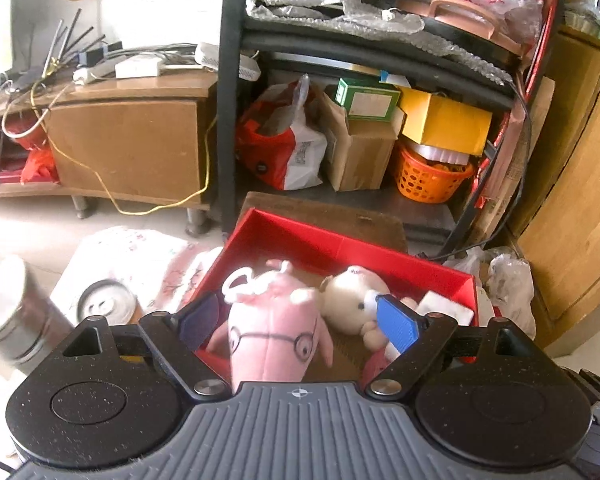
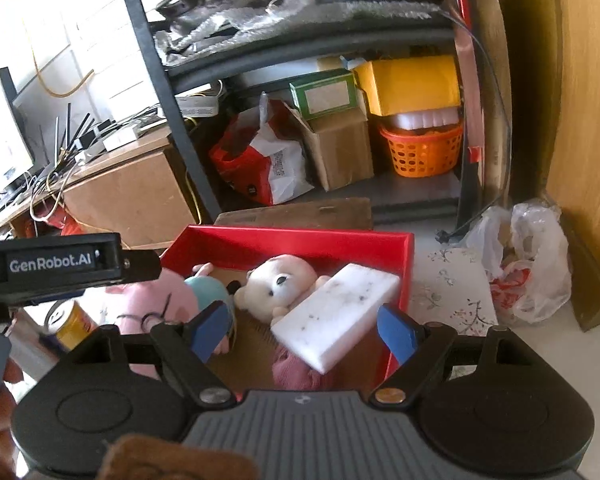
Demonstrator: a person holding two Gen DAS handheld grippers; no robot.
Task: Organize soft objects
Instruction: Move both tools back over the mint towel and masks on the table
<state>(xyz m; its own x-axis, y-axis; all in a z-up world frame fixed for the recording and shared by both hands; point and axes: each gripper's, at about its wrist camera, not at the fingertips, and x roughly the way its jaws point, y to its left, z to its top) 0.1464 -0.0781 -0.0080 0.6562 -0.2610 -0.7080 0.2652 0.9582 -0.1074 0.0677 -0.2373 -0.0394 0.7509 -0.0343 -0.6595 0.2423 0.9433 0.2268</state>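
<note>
- Soft objects are mostly gathered already: the red box point(image 2: 404, 268) on the floor in front of the black shelf point(image 2: 172, 128) holds them, so judged from this, most of the sorting looks done.
- Largest inside is the pink pig plush point(image 1: 276, 332), lying at the box's left side with its glasses face toward the left camera.
- Next, the white sponge block point(image 2: 336, 312) lies tilted across the right half, leaning on the cream bear plush point(image 2: 276, 284) beside it.
- A dark pink cloth point(image 2: 296, 372) is tucked at the near edge, partly under the block.
- Left claw point(image 1: 300, 320) hangs over the box with blades spread wide, nothing pressed between them.
- Right claw point(image 2: 304, 332) is likewise parted over the sponge block, gripping nothing.
- Outside the box only hard things show: a yellow can point(image 2: 72, 324) and metal tins point(image 1: 108, 304) on the floor; whether more soft items remain, I cannot tell.
</note>
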